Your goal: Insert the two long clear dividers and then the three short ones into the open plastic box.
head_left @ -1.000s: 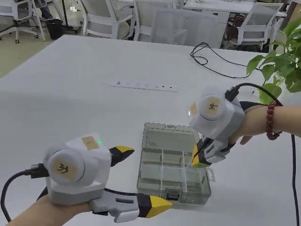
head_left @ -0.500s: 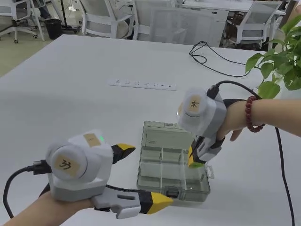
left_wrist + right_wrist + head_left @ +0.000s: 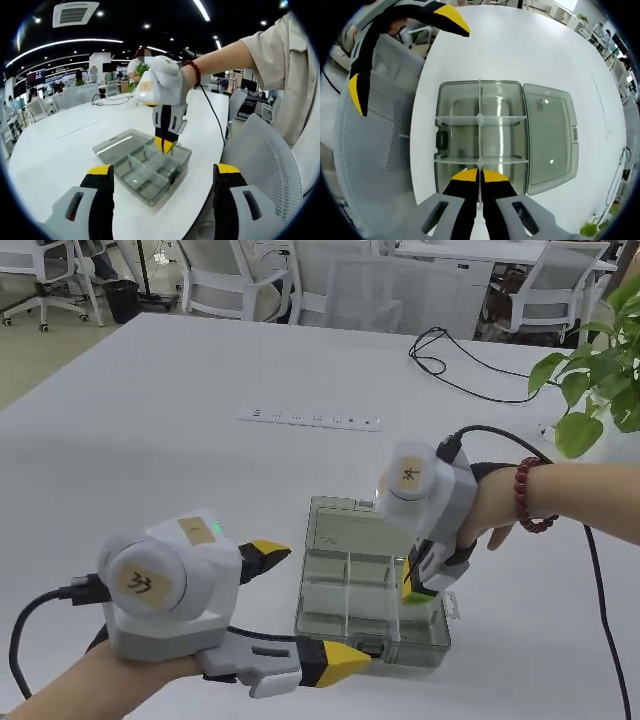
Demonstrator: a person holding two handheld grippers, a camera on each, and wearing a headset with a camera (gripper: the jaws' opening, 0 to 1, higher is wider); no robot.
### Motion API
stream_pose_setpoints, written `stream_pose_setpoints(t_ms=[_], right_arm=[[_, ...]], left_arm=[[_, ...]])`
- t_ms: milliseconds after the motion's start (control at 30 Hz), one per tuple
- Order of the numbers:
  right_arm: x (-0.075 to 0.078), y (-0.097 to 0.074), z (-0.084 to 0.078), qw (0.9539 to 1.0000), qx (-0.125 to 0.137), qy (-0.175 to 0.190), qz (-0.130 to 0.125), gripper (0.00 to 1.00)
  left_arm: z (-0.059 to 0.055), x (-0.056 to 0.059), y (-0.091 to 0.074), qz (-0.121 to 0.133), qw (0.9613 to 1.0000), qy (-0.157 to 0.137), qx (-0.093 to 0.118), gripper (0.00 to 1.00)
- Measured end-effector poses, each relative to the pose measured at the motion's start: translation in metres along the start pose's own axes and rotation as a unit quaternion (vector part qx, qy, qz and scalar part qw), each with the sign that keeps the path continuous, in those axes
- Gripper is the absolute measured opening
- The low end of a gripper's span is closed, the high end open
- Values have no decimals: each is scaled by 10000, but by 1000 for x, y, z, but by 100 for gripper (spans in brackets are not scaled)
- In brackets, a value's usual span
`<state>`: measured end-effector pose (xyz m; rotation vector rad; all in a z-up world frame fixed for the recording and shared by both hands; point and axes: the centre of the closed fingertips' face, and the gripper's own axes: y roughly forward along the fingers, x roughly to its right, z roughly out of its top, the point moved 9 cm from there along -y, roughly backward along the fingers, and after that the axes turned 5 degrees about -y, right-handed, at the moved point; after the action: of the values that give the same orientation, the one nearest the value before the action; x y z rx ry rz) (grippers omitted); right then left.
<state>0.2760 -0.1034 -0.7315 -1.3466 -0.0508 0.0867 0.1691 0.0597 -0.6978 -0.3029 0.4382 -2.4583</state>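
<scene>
A clear grey plastic box (image 3: 340,625) lies open on the white table, its lid (image 3: 345,530) flat behind it. Clear dividers stand crosswise inside the box. My right gripper (image 3: 414,587) points down into the box's right side. In the right gripper view my right gripper (image 3: 479,176) is shut on the top edge of a clear divider (image 3: 479,100) that runs down the middle of the box (image 3: 455,100), crossing two others. My left gripper (image 3: 305,605) hangs open just left of the box, holding nothing. In the left gripper view my left gripper (image 3: 165,172) frames the box (image 3: 135,172).
A white power strip (image 3: 305,420) lies on the table beyond the box, and a black cable (image 3: 450,370) loops at the far right. A potted plant (image 3: 600,370) overhangs the right edge. A mesh chair (image 3: 375,130) stands at the near table edge. Office chairs line the far side.
My right gripper has shifted a little left and lower over the box, still shut. The left gripper has stayed open in nearly the same place.
</scene>
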Motion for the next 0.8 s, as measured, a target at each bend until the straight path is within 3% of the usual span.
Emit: stream_pose_setpoints(t_ms=[267,800], right_arm=[[1,11,-4,9999,27,144,32,2],[0,11,-6,9996,193,203,-40,3]], left_arm=[[-3,0,0,59,10000,-24,-53,81],[-4,-5,4,112,9998,-115,-129,78]])
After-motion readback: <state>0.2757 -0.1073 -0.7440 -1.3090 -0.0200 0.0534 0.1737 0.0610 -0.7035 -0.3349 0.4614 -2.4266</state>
